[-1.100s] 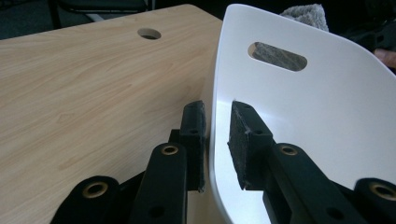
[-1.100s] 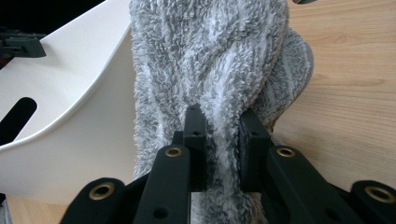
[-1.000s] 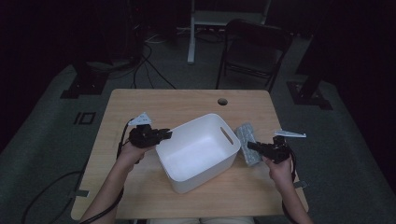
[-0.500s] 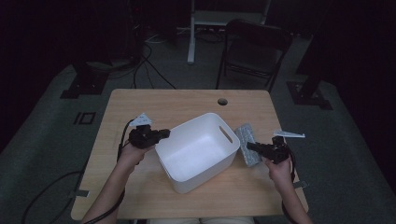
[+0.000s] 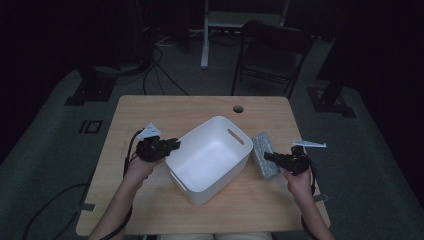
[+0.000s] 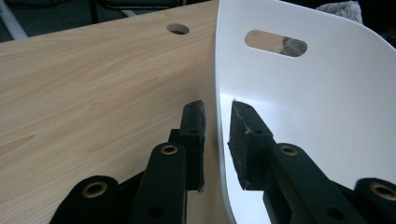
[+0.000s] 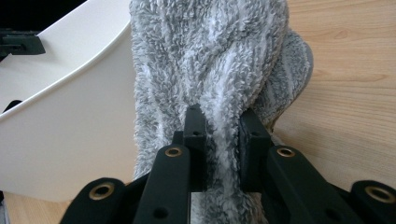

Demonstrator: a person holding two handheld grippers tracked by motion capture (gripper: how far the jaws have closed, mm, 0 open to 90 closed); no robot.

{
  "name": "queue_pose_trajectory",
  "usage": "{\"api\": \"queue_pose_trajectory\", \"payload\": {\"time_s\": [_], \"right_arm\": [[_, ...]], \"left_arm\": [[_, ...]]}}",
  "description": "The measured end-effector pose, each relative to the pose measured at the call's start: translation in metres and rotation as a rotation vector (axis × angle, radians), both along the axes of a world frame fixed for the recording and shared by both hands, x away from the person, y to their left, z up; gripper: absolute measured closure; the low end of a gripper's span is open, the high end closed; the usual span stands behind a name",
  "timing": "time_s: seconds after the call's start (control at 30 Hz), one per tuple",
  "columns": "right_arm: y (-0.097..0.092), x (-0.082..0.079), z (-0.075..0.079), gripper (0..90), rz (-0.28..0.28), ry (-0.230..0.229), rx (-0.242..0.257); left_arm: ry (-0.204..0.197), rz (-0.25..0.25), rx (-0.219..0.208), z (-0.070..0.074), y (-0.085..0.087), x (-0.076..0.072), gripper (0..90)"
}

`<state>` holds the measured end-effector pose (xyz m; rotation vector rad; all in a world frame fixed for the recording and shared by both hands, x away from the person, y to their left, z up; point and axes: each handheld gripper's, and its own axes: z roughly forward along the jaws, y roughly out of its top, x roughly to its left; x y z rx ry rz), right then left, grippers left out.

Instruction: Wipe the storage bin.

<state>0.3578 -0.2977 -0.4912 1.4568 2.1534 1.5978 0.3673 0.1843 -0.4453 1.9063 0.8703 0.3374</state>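
Left gripper (image 5: 175, 145) at the left wall of the white bin (image 5: 200, 165), fingers (image 6: 194, 135) straddling the rim: one pad outside, one inside, a narrow gap visible on each side of the thin wall in the left gripper view, so parted and not clamped; having just reopened after a brief squeeze, with the wall between them. Bin standing upright near the middle of the tabletop (image 5: 150, 112), turned at an angle, hollow interior showing, a slot handle (image 5: 234, 136) in its far right wall. Grey fluffy towel (image 5: 263, 155) lying folded on the tabletop just beside the bin's right wall, seen through that slot in the left gripper view (image 6: 293, 46). Right gripper (image 5: 267, 157) at the right side of the tabletop, pointed left, fingers (image 7: 194, 140) pressed into the near end of the towel (image 7: 210, 56), a fold of pile pinched between the pads. Round cable hole (image 5: 238, 108) at the far edge of the tabletop.
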Motion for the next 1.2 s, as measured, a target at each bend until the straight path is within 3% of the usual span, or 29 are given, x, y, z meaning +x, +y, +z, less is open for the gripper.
{"api": "queue_pose_trajectory", "payload": {"time_s": [0.1, 0.23, 0.53, 0.67, 0.97, 1.03, 1.13, 1.2], "right_arm": [[0.000, 0.000, 0.000, 77.2, -0.001, 0.000, 0.000], [0.000, 0.000, 0.000, 77.2, 0.000, -0.001, 0.000], [-0.001, -0.001, -0.001, 77.3, -0.001, 0.001, -0.002], [-0.002, -0.001, 0.000, 77.2, -0.001, 0.001, 0.002], [0.001, -0.003, 0.004, 77.2, -0.002, -0.018, 0.007], [0.002, -0.005, 0.007, 77.2, -0.015, -0.038, -0.023], [0.002, -0.005, 0.007, 77.2, -0.009, -0.038, -0.006], [0.002, -0.004, 0.007, 77.2, -0.007, -0.036, -0.004]], "left_arm": [[0.006, -0.003, 0.008, 0.000, -0.001, 0.001, 73.5], [0.020, 0.015, 0.001, -0.002, -0.001, 0.001, 85.5], [0.007, 0.128, 0.028, -0.001, -0.002, -0.007, 87.2], [0.003, 0.155, 0.040, 0.000, 0.001, -0.010, 87.2], [-0.008, 0.181, 0.012, -0.003, 0.002, -0.014, 87.0], [-0.023, 0.191, 0.030, -0.004, 0.002, -0.015, 87.2], [-0.042, 0.215, 0.073, -0.002, 0.000, -0.017, 87.8], [-0.029, 0.224, 0.059, -0.003, 0.005, -0.015, 87.8]]}}
